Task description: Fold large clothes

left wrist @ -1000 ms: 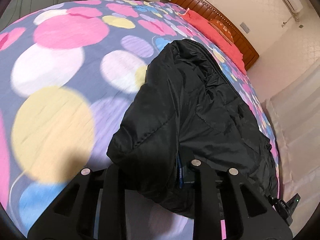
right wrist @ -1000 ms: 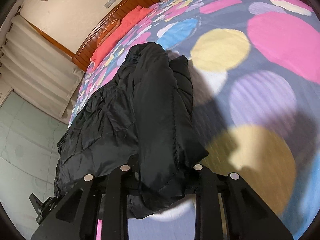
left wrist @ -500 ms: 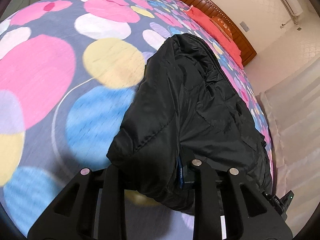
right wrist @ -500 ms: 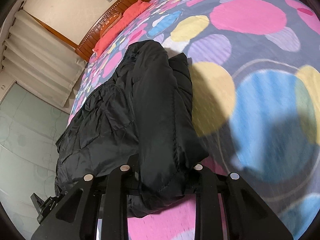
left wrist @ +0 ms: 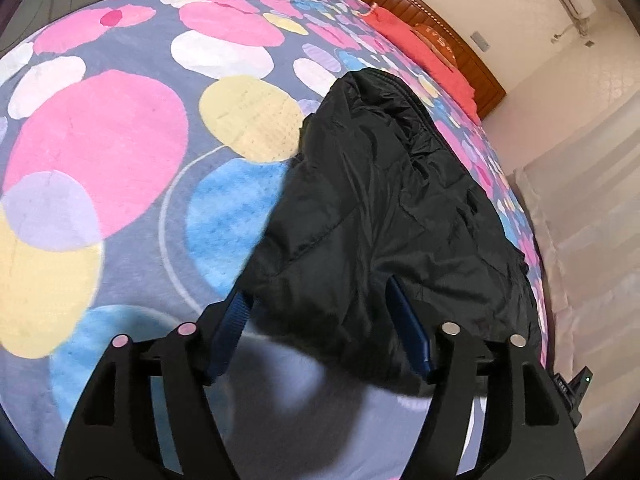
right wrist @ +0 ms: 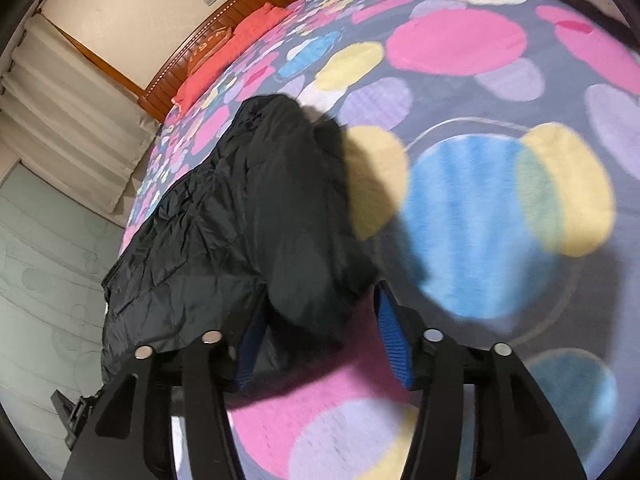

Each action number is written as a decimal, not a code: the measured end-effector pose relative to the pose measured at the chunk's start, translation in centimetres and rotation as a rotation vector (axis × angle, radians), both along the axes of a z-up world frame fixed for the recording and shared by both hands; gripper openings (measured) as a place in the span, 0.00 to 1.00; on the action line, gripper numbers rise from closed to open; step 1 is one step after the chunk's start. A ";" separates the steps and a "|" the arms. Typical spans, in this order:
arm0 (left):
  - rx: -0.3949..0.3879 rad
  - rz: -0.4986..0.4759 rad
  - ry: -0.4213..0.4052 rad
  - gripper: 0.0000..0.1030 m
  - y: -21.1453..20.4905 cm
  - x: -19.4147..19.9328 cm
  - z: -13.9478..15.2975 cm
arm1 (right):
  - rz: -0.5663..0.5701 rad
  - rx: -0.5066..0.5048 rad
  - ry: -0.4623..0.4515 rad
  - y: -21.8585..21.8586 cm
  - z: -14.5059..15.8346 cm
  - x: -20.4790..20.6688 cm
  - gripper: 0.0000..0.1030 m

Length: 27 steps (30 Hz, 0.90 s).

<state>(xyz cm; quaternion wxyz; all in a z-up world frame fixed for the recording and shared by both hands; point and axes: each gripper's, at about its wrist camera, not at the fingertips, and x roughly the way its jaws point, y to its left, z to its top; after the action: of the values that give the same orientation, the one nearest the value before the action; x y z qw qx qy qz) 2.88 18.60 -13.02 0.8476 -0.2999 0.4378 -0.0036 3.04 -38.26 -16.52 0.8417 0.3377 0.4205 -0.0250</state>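
The left gripper (left wrist: 320, 328) and right gripper (right wrist: 320, 336) have just been opening; the black padded jacket (left wrist: 384, 208) hem sags loose between their spread blue pads. The jacket stretches toward twelve o'clock across the spotted blanket (left wrist: 100, 140), wooden headboard (left wrist: 460, 40) beyond.

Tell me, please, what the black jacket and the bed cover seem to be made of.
Black jacket: probably thin nylon or polyester shell, padded; faint sheen, fine crinkles, stitched quilting. Bed cover: looks like soft fleece or plush, matte; fuzzy, waffled texture on its coloured circles.
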 end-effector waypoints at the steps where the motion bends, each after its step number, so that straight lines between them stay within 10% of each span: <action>1: -0.001 -0.005 0.000 0.70 0.6 -0.3 0.2 | -0.011 -0.021 0.004 -0.3 0.4 -0.5 0.55; 10: 0.025 -0.043 0.024 0.73 5.0 0.8 0.7 | -0.085 -0.334 -0.025 0.5 6.1 -1.3 0.55; 27: 0.049 -0.267 0.053 0.78 2.3 11.1 0.8 | 0.342 -0.537 -0.086 22.5 5.5 11.2 0.56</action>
<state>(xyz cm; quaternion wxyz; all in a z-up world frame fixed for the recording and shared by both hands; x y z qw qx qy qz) 13.96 20.89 -12.18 0.8347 -0.2183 0.4961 -0.0975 14.19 -15.76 -11.01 0.9098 0.0288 0.4135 0.0211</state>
